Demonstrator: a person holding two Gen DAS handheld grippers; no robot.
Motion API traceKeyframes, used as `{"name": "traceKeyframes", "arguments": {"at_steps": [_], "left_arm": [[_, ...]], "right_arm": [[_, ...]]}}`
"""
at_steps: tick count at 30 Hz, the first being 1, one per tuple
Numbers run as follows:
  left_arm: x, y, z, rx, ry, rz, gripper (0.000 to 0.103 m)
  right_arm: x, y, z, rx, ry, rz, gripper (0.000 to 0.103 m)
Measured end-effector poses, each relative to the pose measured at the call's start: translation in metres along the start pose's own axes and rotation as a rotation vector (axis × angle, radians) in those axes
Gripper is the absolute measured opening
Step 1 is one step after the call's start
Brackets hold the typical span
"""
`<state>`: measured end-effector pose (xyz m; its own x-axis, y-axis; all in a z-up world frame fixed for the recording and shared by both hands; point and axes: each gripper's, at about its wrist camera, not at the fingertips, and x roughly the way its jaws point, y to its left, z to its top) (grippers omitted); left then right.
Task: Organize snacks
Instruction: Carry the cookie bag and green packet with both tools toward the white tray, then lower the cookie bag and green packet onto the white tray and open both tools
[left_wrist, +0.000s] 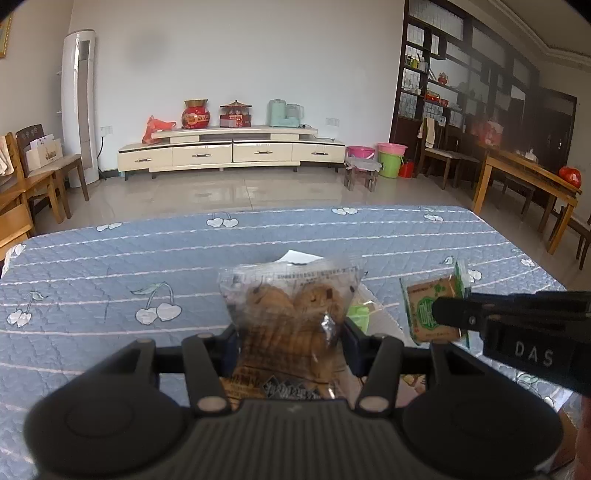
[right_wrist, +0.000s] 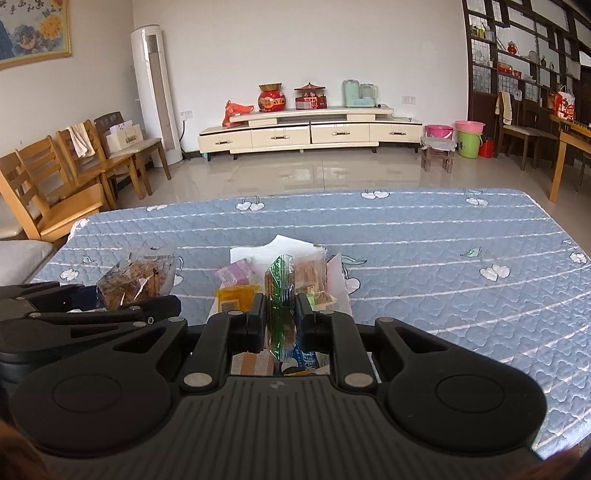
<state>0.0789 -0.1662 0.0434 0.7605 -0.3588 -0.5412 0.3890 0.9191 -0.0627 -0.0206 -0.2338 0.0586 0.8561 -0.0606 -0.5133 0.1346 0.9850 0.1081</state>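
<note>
- The left hand-held gripper (left_wrist: 290, 334) is closed partway, its two fingers pressing the sides of a clear cookie packet (left_wrist: 291, 306); the packet fills the gap between them and stands upright above the fingers.
- Seen from the right wrist view, that same left hand-held gripper (right_wrist: 122, 308) comes in from the left with the cookie packet (right_wrist: 138, 277) sticking up out of it, raised off the bench (right_wrist: 424, 258).
- The right hand-held gripper (right_wrist: 280, 323) is closed to a narrow gap on a green-edged cracker packet (right_wrist: 281, 295), held edge-on and upright between the fingers.
- In the left wrist view the right hand-held gripper (left_wrist: 448, 314) reaches in from the right, and the green-edged cracker packet (left_wrist: 434, 308) shows its flat brown face with a green seal, just right of the cookie packet and apart from it.
- Beyond and below the right hand-held gripper lies a small heap of loose snacks on a white sheet (right_wrist: 291, 247): a pink packet (right_wrist: 238, 275), a yellow packet (right_wrist: 234, 299) and a brown wafer packet (right_wrist: 312, 275), close together and partly overlapping.
- More wrappers show under the right hand-held gripper between its finger arms, too hidden to name.
- Count: two hand-held grippers, each holding one packet; at least three further packets in the heap.
- The bench is covered by a blue quilted cloth (left_wrist: 110, 266) printed with white cherries.
</note>
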Motion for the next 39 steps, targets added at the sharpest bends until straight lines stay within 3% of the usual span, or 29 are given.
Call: {"name": "traceKeyframes", "arguments": {"at_steps": [15,17,20,31,32,36,39], "left_arm": [[0.031,0.004,0.006,-0.01,0.033,0.014,0.053],[0.035,0.005,0.008,-0.012,0.035,0.017,0.053],[0.043,0.007,0.01,-0.011,0.04,0.025,0.053],[0.075,-0.013,0.02,0.018,0.075,-0.042,0.054],[0.078,-0.016,0.02,0.027,0.08,-0.056,0.056],[0.075,-0.023,0.017,0.033,0.084,-0.087,0.084],[0.063,-0.022,0.015,0.032,0.08,-0.066,0.089]], "right_arm": [[0.024,0.009,0.004,-0.033,0.059,-0.02,0.019],[0.029,0.012,0.003,-0.042,0.078,0.007,0.024],[0.025,0.009,0.006,-0.005,0.053,0.072,0.04],[-0.008,-0.013,0.002,0.033,-0.03,-0.02,0.042],[-0.01,-0.014,0.002,0.039,-0.032,-0.023,0.043],[-0.014,-0.013,0.0,0.04,-0.035,-0.043,0.046],[-0.019,-0.009,0.0,0.026,-0.045,-0.056,0.052]]}}
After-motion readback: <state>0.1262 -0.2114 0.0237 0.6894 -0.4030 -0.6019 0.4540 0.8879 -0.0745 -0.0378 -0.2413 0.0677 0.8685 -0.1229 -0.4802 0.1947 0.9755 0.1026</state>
